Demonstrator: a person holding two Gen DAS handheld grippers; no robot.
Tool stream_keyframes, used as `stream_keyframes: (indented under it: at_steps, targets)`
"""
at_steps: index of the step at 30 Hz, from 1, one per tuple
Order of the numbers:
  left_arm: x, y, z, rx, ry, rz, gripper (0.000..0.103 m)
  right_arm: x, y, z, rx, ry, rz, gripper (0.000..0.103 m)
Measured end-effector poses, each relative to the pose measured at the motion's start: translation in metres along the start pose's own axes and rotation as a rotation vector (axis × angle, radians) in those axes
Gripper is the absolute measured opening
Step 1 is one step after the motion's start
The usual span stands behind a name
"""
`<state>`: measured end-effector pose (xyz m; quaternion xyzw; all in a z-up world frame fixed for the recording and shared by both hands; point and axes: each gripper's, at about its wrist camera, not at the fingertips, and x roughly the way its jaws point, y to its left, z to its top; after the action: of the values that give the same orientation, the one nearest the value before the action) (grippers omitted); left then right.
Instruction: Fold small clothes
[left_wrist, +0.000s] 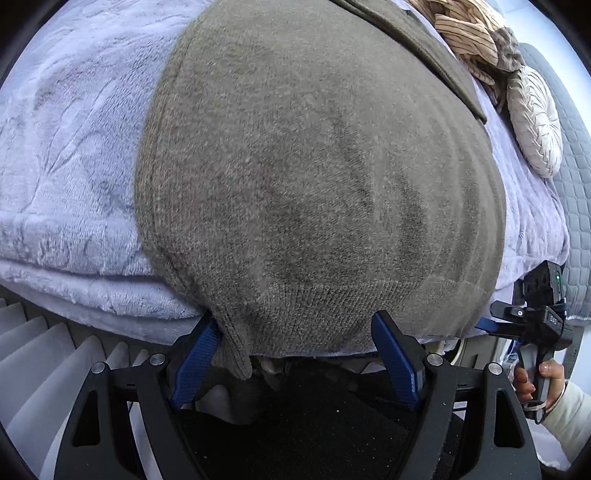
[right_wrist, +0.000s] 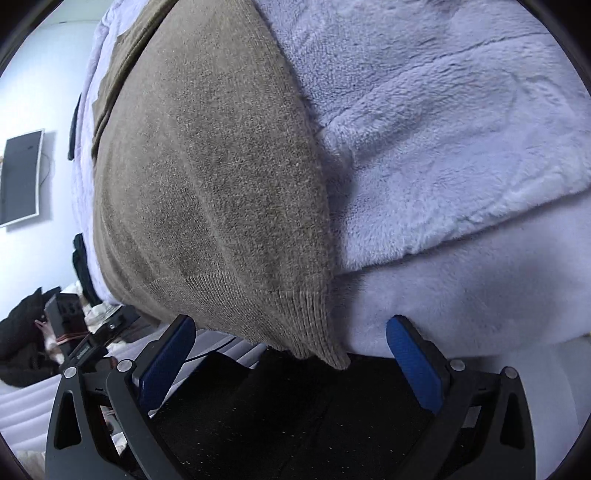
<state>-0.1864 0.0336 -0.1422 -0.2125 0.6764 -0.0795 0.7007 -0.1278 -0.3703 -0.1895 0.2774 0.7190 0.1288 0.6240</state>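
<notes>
So the brown knit garment (left_wrist: 317, 184) is spread flat on the bed, on top of a fluffy lavender blanket (left_wrist: 74, 147), with its ribbed hem hanging just over the near edge of the mattress. Both tools are down at that edge. The left gripper (left_wrist: 299, 347) has its jaws wide apart and nothing pinched; the left blue pad (left_wrist: 195, 362) sits right by the garment's near left corner, which flops down beside it, and the other pad is under the hem further along. The right gripper (right_wrist: 291, 343) is the same deal, jaws spread wide, holding nothing, with the garment's near right corner (right_wrist: 332, 354) dangling in the gap between the 2 pads without either one pressing on it. Open blanket on both sides of the garment, so room out there looks fine. Up at the far end there's a heap of striped tan clothes (left_wrist: 469, 33) and a round pleated cream cushion (left_wrist: 532, 122) next to it, well away from the hem. From the left view you can see a hand (left_wrist: 543, 384) in a pale sleeve gripping the other tool's handle off to the right. There's a dark screen on the wall (right_wrist: 22, 181) and some dark clothing piled low by it.
</notes>
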Motion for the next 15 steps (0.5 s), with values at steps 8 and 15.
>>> stream_keyframes:
  at_steps: [8,15]
  targets:
    - [0.003,0.020,-0.004,-0.123,-0.027,-0.024,0.082,-0.012,-0.002,0.003,-0.020,0.015,0.166,0.103]
    - [-0.006,0.004,0.000,-0.113,-0.059,-0.127,0.082,0.003,0.012,0.008,-0.045,0.056,0.226,0.102]
